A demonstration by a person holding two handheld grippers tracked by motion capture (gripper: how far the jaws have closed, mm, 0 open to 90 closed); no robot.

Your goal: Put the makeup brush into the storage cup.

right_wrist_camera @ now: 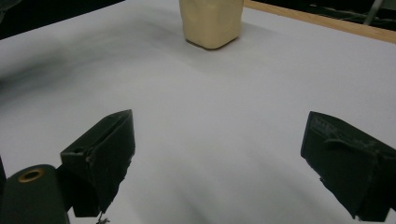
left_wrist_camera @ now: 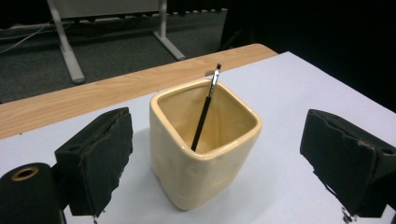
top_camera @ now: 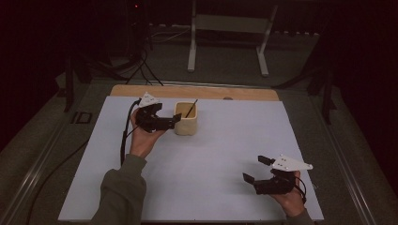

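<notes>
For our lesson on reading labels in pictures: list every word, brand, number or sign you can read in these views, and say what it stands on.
None: no readable text in any view.
The cream cup has plain walls with no print or mark.
The black pencil in it shows no legible lettering.
The white sheet on the table is blank.
Faint raised marks on one pad of the right tool are too blurred to read.

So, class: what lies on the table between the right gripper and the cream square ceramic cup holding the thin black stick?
Nothing: bare white table surface separates the right gripper from the cup, as the right gripper view shows.
</notes>
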